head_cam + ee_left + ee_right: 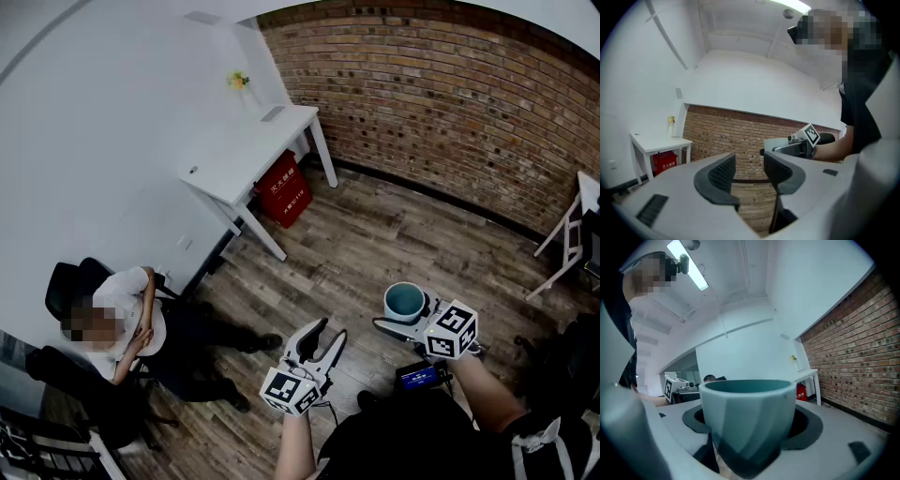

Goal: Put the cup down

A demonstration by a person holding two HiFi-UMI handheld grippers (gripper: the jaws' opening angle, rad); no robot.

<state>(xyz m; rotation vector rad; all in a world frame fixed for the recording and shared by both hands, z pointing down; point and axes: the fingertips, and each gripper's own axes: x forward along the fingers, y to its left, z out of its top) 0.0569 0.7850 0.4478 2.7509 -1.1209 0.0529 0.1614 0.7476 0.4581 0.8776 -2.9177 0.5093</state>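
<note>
- The teal cup (405, 302) stands upright in the air, its open mouth facing up and its axis vertical. It narrows toward a darker base.
- It is in front of the person, above the wooden floor (356, 239), and rests on no surface.
- The right claw (401, 322) grips it. The jaws are spread very wide, one dark pad on each side of the cup's lower wall, and the claw points roughly level.
- The left claw (331, 332) is beside it, a little lower in the head view. Its jaws are somewhat apart with only floor and brick showing through the gap, and they touch nothing.
- The white desk (253, 155) stands well apart from the cup, against the white wall near the corner with the brick wall (450, 94).
- A red box (284, 187) sits under the desk.
- A seated person (131, 328) is at the left, near the desk.
</note>
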